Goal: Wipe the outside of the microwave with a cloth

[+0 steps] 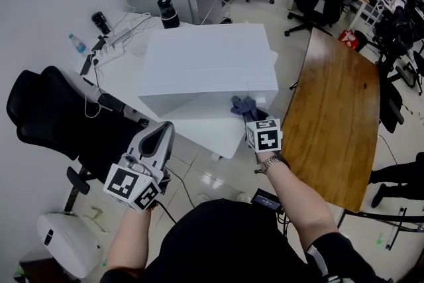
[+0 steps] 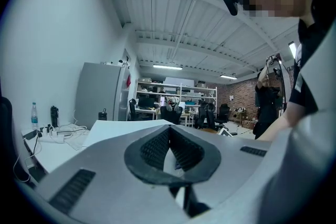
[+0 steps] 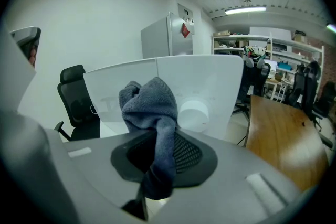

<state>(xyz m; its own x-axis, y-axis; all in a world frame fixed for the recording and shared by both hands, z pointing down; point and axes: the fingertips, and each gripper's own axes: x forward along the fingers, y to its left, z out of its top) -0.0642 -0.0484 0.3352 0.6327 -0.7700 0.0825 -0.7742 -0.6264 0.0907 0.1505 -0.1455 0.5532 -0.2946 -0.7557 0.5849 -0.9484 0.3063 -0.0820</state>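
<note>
right tongs (image 1: 255,119): pinching a grey-blue cloth (image 1: 244,106). in the right gripper view the cloth bunches above the jaws and a tail hangs down between them. in the head view the cloth sits just right of centre, at the lower right corner of the front of the white microwave (image 1: 209,69). i cannot confirm contact with that face. the right gripper view shows a round white knob (image 3: 193,115) on the face just behind the cloth.

left tongs (image 1: 163,132): pressed together, nothing between them, lower left of the head view, apart from the microwave.

surface: the microwave stands on a white table (image 1: 132,69), with a water bottle (image 1: 77,44), a black flask (image 1: 168,12) and cables toward the upper left.

room: black office chair (image 1: 46,116) at left, wooden table (image 1: 338,129) at right, pale tiled floor (image 1: 199,172) below.
</note>
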